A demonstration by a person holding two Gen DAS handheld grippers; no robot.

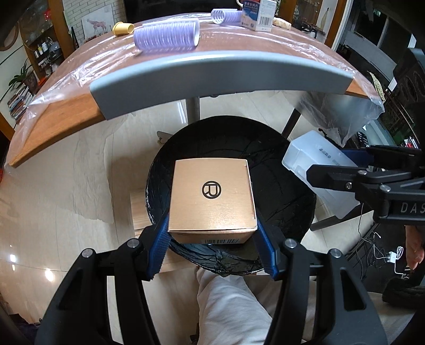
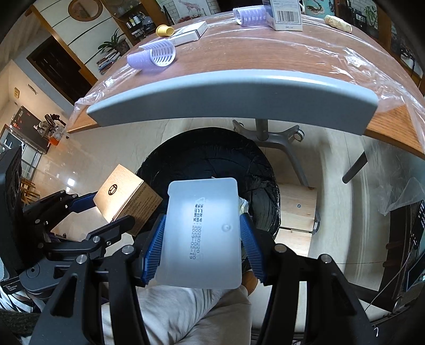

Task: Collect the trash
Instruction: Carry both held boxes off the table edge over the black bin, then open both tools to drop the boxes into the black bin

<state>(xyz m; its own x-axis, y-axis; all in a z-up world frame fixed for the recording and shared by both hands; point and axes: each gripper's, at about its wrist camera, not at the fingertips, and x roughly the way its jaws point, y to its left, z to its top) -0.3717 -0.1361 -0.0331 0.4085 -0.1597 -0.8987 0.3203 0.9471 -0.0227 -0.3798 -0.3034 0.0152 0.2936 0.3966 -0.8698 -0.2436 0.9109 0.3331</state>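
Two grippers are hanging over a black-lined trash bin (image 1: 276, 169) that is standing on the floor just in front of the table (image 1: 61, 124), each one carrying a piece of trash. Left gripper (image 1: 212, 249): its blue ribbed fingers (image 1: 159, 252) are pinching a copper-coloured cardboard box (image 1: 212, 196) by its two side faces — the box is lying with its circular logo facing up and a barcode showing on its near face, directly above the bin's opening. Right gripper (image 2: 199, 249): its blue fingers (image 2: 251, 246) are clamping a translucent white plastic container (image 2: 202, 233) by its side edges, printed date text running along the face, and this too is sitting above the bin's dark interior; in the left wrist view the same container is appearing at the right of the bin, beside the box. On the table, which is lying under a clear plastic sheet (image 2: 345, 63) with a grey edge guard (image 1: 212, 77) along its near side, more items are waiting: two purple hair rollers (image 1: 167, 37), a small yellow cup (image 1: 122, 28) on its side, a white medicine carton (image 1: 257, 16) and a flat white box (image 2: 188, 33). Below both grippers a person's light-trousered leg (image 1: 233, 305) is showing.
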